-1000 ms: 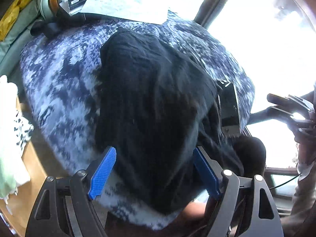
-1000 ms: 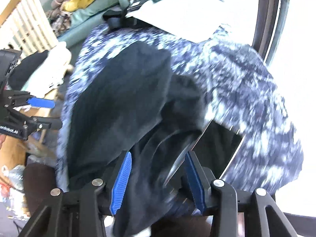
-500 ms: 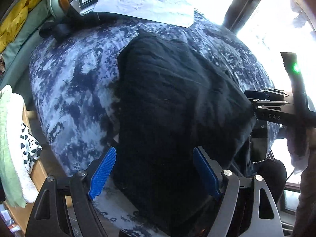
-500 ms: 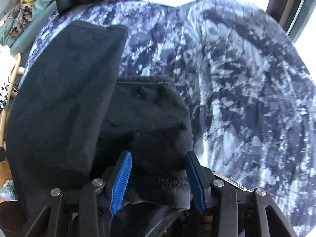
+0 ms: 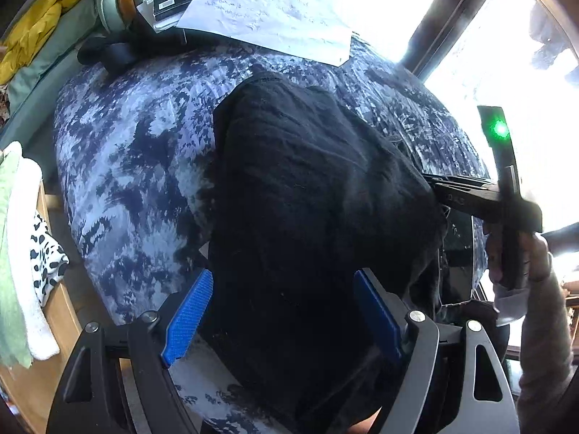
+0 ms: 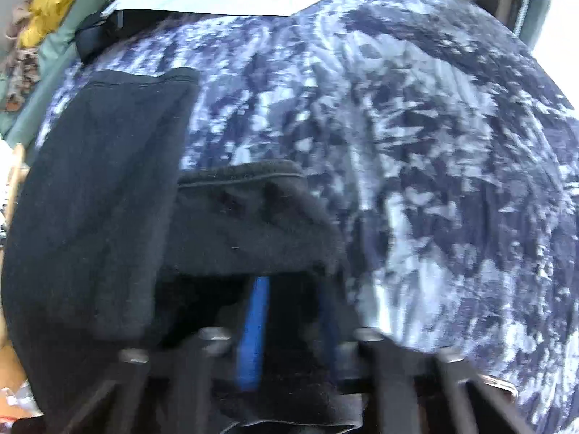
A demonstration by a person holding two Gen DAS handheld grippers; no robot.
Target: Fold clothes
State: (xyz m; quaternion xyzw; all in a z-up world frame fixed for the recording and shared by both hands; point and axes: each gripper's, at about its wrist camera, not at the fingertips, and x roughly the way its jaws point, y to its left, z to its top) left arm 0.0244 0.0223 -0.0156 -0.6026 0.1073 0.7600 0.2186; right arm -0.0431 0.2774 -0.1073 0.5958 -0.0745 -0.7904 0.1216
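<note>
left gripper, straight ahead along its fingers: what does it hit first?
Most likely the black garment, which fills the gap between the open left gripper fingers, lying on the blue patterned cover. Depth is unclear.

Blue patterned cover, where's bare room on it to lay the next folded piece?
Bare blue patterned cover lies right of the black garment, out to the window frame. A narrower strip sits left. The far edge is crowded with white paper.

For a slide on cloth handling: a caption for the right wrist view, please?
Right gripper closing on a hemmed flap of the black garment lying on a blue mottled cover.
</note>
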